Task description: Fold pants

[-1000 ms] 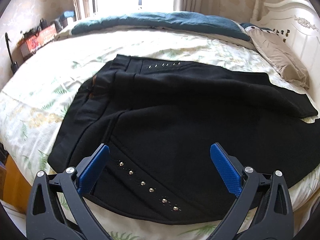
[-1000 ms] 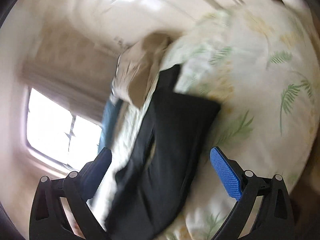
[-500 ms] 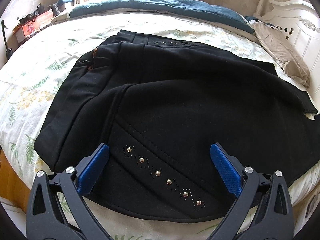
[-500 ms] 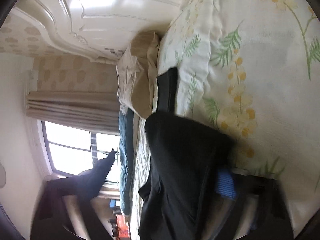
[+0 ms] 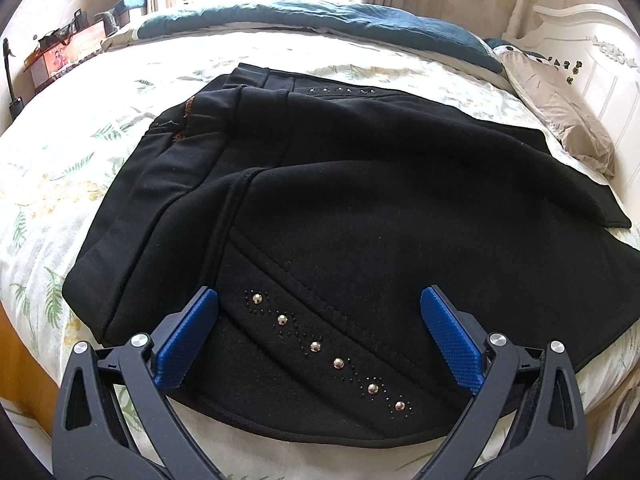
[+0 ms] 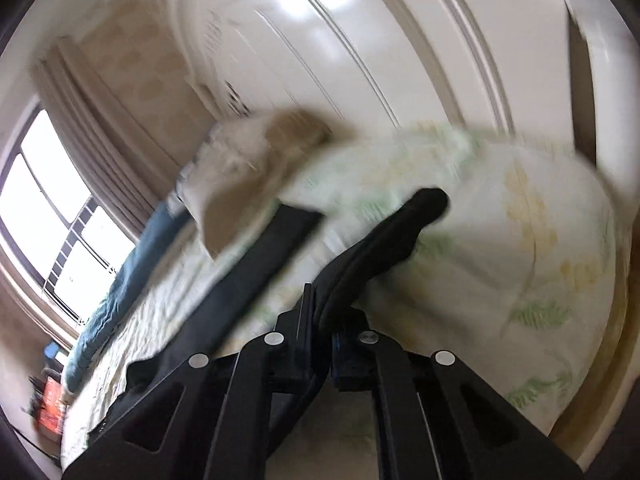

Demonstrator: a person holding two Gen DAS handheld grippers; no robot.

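Observation:
Black pants [image 5: 360, 208] lie spread on the floral bedspread [image 5: 72, 128], waist at the far left, a row of metal studs [image 5: 316, 346] near the front hem. My left gripper [image 5: 318, 320] is open and hovers over that studded hem, touching nothing. In the blurred right wrist view my right gripper [image 6: 322, 320] is shut on the end of one pant leg [image 6: 384, 244] and holds it lifted off the bed. The other leg [image 6: 256, 264] lies flat to the left.
A teal duvet [image 5: 320, 20] is bunched at the far side of the bed under the window. A beige pillow [image 5: 560, 120] lies by the white headboard [image 5: 592, 60]. Boxes and clutter [image 5: 60, 52] stand at the far left. The bed's wooden edge [image 5: 20, 360] runs near left.
My right gripper has closed on the pant leg end and lifted it, swinging fast. My left gripper came closer over the studded hem and stayed open.

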